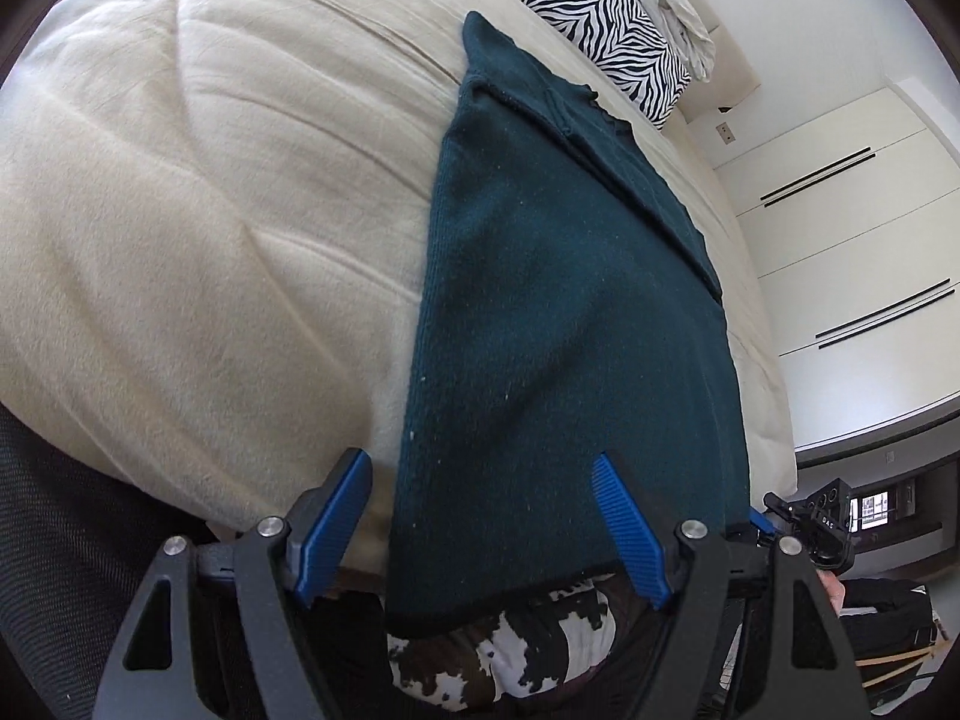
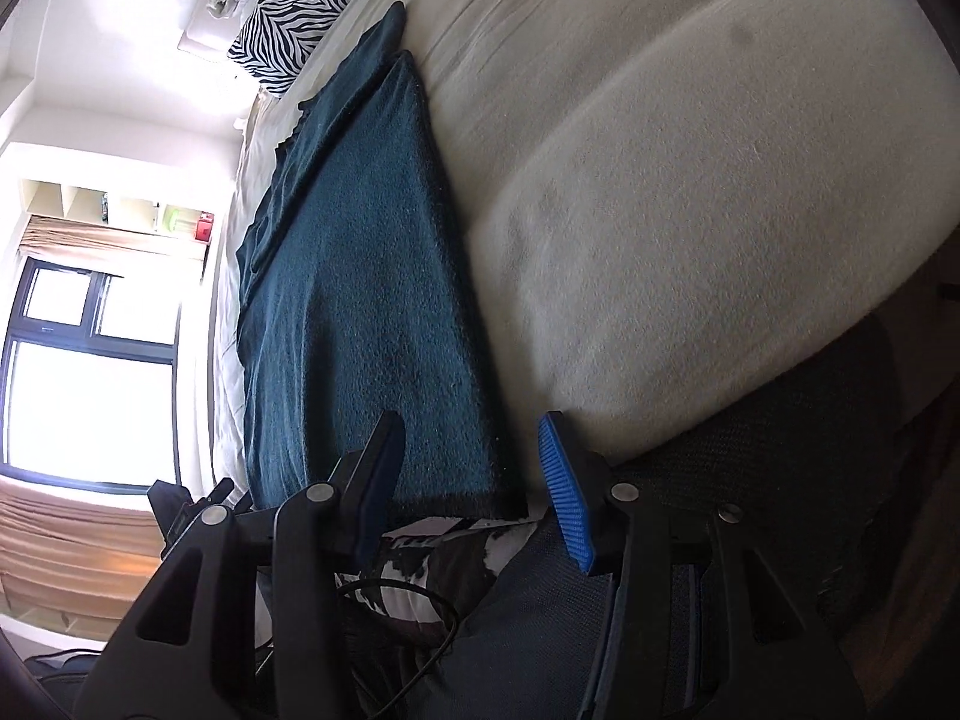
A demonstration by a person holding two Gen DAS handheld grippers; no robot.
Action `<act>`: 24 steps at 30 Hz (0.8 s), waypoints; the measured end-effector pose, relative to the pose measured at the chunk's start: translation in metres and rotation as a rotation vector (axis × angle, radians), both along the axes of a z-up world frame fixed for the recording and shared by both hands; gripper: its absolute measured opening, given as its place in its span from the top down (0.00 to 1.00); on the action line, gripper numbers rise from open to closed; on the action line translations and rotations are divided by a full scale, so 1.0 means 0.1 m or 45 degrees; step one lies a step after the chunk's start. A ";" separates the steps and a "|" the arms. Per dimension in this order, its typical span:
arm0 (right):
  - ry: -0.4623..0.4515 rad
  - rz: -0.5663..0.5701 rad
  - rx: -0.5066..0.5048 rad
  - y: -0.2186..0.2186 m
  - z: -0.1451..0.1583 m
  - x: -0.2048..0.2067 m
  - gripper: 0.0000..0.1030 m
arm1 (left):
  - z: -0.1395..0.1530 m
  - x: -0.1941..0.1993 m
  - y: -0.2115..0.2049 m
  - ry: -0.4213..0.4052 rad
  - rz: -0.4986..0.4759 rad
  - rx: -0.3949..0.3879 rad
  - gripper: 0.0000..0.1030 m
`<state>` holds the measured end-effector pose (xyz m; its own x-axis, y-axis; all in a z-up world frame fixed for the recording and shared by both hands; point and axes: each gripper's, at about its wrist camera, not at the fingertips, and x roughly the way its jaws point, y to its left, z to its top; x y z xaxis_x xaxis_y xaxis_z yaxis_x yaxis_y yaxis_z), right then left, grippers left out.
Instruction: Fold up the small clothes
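Observation:
A dark teal knitted garment (image 1: 564,312) lies flat on the cream bed cover (image 1: 198,228), folded lengthwise into a long strip, its near hem hanging over the bed edge. My left gripper (image 1: 480,468) is open and empty; its blue pads straddle the garment's near left edge. In the right wrist view the same garment (image 2: 360,312) runs away from me. My right gripper (image 2: 471,426) is open and empty, straddling the garment's near right corner. The right gripper also shows in the left wrist view (image 1: 822,516), past the garment's right edge.
A zebra-print pillow (image 1: 600,18) lies at the far end of the bed, also seen in the right wrist view (image 2: 300,6). White wardrobe doors (image 1: 852,228) stand to the right. A bright window (image 2: 90,372) is on the left. Cow-print fabric (image 1: 510,642) is below the hem.

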<state>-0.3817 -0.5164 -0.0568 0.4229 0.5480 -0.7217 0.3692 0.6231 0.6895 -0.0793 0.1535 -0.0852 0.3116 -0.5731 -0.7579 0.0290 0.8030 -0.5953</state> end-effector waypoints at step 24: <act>0.095 0.023 0.015 0.10 0.00 0.05 0.55 | -0.24 -0.11 0.03 0.139 -0.012 -0.075 0.51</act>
